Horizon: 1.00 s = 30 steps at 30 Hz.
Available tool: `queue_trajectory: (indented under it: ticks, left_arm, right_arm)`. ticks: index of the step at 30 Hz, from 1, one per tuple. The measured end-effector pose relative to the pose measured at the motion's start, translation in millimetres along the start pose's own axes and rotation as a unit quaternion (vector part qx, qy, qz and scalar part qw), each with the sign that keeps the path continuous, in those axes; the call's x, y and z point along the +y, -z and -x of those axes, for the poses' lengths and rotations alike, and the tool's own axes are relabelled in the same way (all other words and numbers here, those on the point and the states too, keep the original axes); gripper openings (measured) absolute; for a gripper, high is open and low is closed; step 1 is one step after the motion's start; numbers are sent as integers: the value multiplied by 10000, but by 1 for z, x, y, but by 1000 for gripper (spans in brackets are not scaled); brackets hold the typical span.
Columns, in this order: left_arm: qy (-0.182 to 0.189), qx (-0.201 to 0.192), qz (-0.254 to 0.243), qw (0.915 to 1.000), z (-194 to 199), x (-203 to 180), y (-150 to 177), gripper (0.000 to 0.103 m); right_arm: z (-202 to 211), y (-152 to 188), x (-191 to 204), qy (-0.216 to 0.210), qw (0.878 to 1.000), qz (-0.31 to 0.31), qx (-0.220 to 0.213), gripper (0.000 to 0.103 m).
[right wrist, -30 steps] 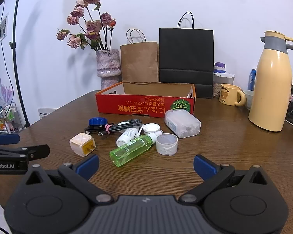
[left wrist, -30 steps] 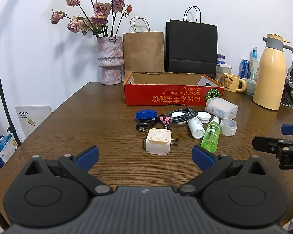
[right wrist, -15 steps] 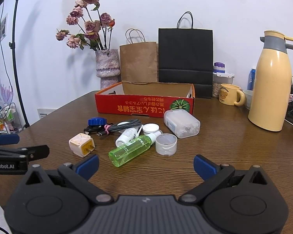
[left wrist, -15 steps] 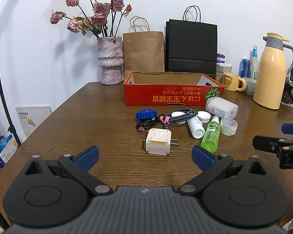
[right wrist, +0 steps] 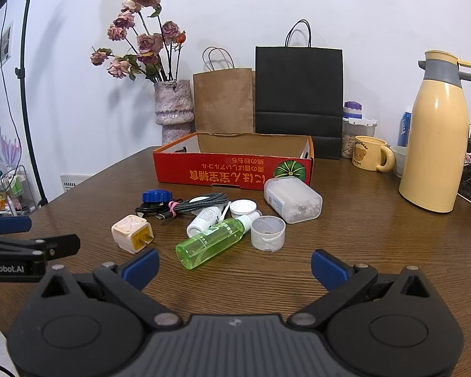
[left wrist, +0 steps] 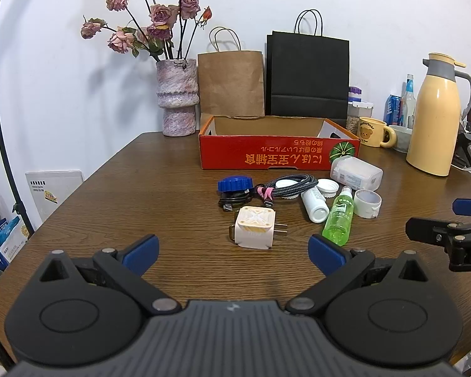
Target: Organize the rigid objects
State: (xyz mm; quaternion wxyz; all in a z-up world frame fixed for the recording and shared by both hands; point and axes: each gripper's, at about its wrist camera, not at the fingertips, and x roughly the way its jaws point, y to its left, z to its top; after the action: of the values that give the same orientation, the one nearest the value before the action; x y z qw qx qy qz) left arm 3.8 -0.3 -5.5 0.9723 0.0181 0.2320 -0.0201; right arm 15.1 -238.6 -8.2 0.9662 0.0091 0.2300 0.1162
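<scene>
The white charger plug (left wrist: 254, 227) lies on its side mid-table, nearest the left gripper (left wrist: 233, 248), with the green bottle (right wrist: 211, 241) just ahead of the right gripper (right wrist: 235, 263). Both grippers hover wide open and empty, probably lining up. The open red box (left wrist: 278, 157) toward the table's (left wrist: 141, 207) far edge looks like the destination

Small hard items clustered on the wooden table before an open red box

The red cardboard box (left wrist: 276, 157) sits empty-looking. In front: white plug charger (left wrist: 255, 227) on its side, green spray bottle (left wrist: 340, 215) lying flat, white bottle (left wrist: 314, 203) toppled, blue cap (left wrist: 235, 184), bundled braided cable (left wrist: 285, 186), clear swab container (left wrist: 356, 173), white ring cap (left wrist: 367, 203).
</scene>
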Motion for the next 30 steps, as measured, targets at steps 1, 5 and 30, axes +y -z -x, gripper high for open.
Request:
queue_trajectory:
  ticks: [1,5,30]
  left_arm:
    - [2,1,2,10000,0,0,0,103]
    - [5,-3,5,10000,0,0,0,103]
    - [10,-17,5,10000,1,-2,0,103]
  right_arm:
    - [0,0,0,-1,10000,0,2,103]
    - [0,0,1,-2,10000,3,-2,103]
    - [2,-2,3,7,10000,9,-14,103]
